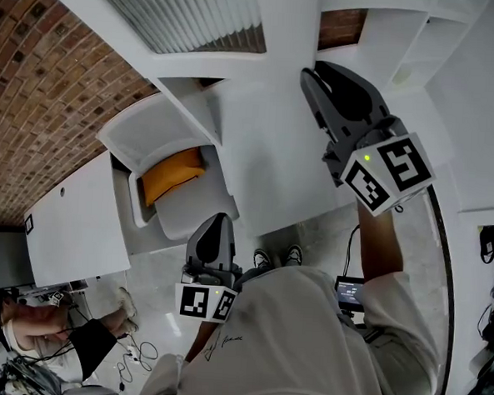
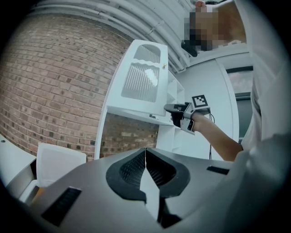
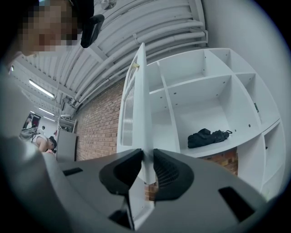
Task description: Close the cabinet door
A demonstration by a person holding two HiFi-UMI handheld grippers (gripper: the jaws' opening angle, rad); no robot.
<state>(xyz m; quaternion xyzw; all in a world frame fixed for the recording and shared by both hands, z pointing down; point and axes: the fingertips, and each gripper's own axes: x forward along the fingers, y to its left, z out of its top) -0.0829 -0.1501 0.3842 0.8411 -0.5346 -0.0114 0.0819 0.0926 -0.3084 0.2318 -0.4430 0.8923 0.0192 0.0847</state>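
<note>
Right gripper view showed the right gripper [image 3: 148, 164] with its 2 jaws clamped on the thin edge of the cabinet door [image 3: 140, 95], and the white edge ran up between the ribbed pads. The door stood open, turned away from the white cabinet [image 3: 227, 86], and was seen almost edge-on. On 1 open shelf of the cabinet lay a dark bundle [image 3: 207, 136], well apart from the door. Left gripper view showed the left gripper [image 2: 145, 167] with its jaws together and nothing between them. It was low and well apart from the door, which from this side showed its ribbed panel in front of the brick wall [image 2: 54, 86]. The right gripper was seen there at the lower edge of the door. In the head view the left gripper was near the person's body, and a white chair [image 1: 155, 133] with an orange cushion [image 1: 173, 173] stood beside it
</note>
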